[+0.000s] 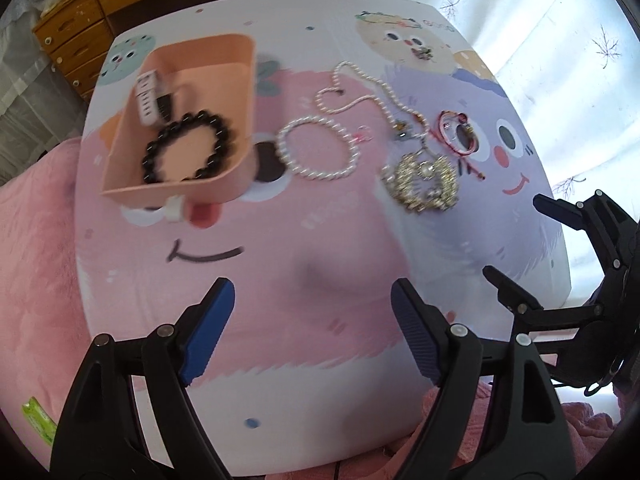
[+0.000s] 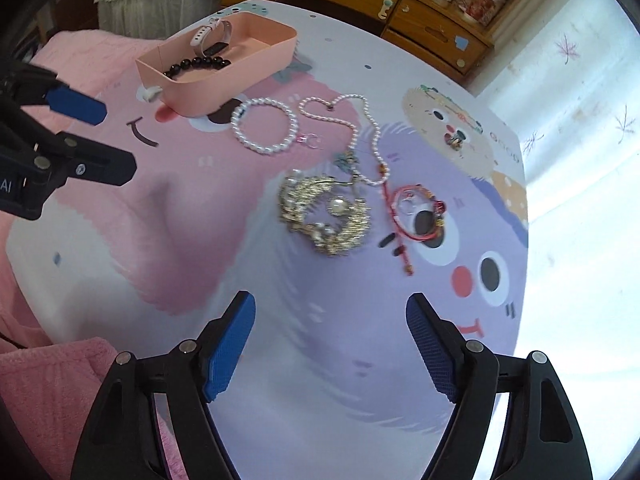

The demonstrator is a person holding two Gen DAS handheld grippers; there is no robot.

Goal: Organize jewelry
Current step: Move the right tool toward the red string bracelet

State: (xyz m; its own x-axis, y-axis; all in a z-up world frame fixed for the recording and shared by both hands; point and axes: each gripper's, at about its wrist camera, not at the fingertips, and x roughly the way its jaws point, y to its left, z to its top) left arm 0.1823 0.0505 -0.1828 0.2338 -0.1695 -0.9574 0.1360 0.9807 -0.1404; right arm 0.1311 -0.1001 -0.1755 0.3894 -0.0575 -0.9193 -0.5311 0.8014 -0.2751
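On a cartoon-print table (image 1: 320, 340), a peach plastic tray (image 1: 240, 92) awaits loose jewelry; both the left gripper (image 1: 312, 300) and the right gripper (image 2: 332, 316) hover wide, empty, best lowered squarely over 1 white pearl bracelet (image 1: 316, 148).

Matt plastic tray (image 1: 236, 80), glossy beads (image 1: 188, 152) — pearls (image 1: 316, 148)

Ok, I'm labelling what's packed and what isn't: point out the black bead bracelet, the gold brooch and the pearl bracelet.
black bead bracelet (image 1: 188, 151): left wrist view, on its beads, inside the pink box.
gold brooch (image 2: 326, 218): right wrist view, on its gold rim.
pearl bracelet (image 2: 264, 126): right wrist view, on its lower pearls.
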